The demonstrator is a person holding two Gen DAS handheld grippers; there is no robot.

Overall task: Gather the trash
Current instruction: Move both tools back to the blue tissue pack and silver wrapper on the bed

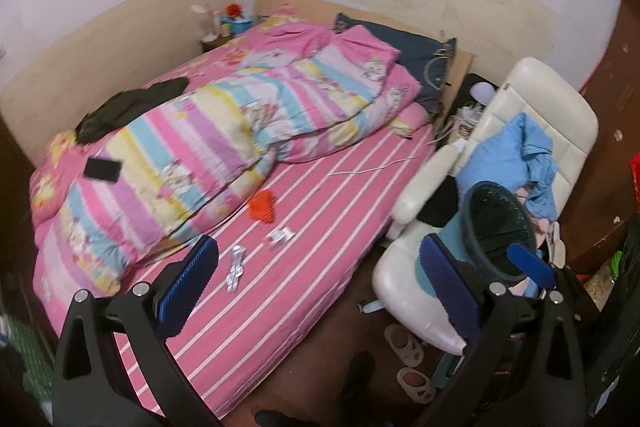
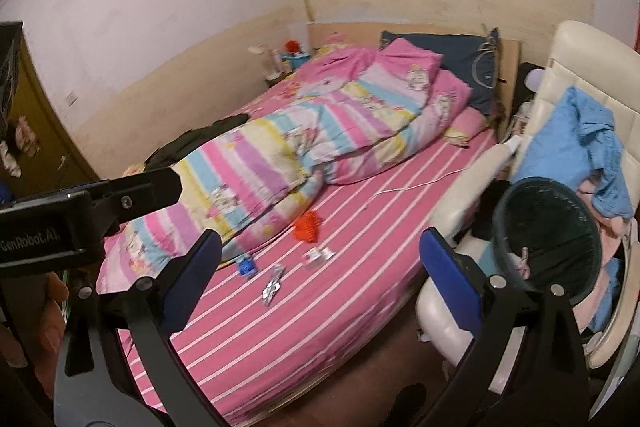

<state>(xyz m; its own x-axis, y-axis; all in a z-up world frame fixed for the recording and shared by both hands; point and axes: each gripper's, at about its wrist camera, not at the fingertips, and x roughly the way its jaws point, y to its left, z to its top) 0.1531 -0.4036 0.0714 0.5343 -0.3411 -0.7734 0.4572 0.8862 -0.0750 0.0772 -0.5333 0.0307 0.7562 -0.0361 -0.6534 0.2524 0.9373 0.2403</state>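
Note:
Trash lies on the pink striped bed sheet (image 1: 304, 291): an orange wrapper (image 1: 263, 207) (image 2: 307, 225), a small white wrapper (image 1: 280, 237) (image 2: 318, 254), a silver blister strip (image 1: 236, 267) (image 2: 273, 285) and a blue wrapper (image 2: 245, 264). A dark teal bin (image 1: 500, 227) (image 2: 548, 239) lies tipped on the white chair, its mouth facing me. My left gripper (image 1: 320, 243) hovers above the bed's near end, open and empty. My right gripper (image 2: 320, 239) is beside it, also open with nothing between its fingers. Both are well short of the trash.
A folded striped quilt (image 1: 200, 147) covers the bed's left half, with a black phone (image 1: 102, 169) and a dark garment on it. A white cable (image 1: 372, 169) crosses the sheet. The white chair (image 1: 552, 99) holds blue clothing. Slippers (image 1: 404, 343) sit on the floor.

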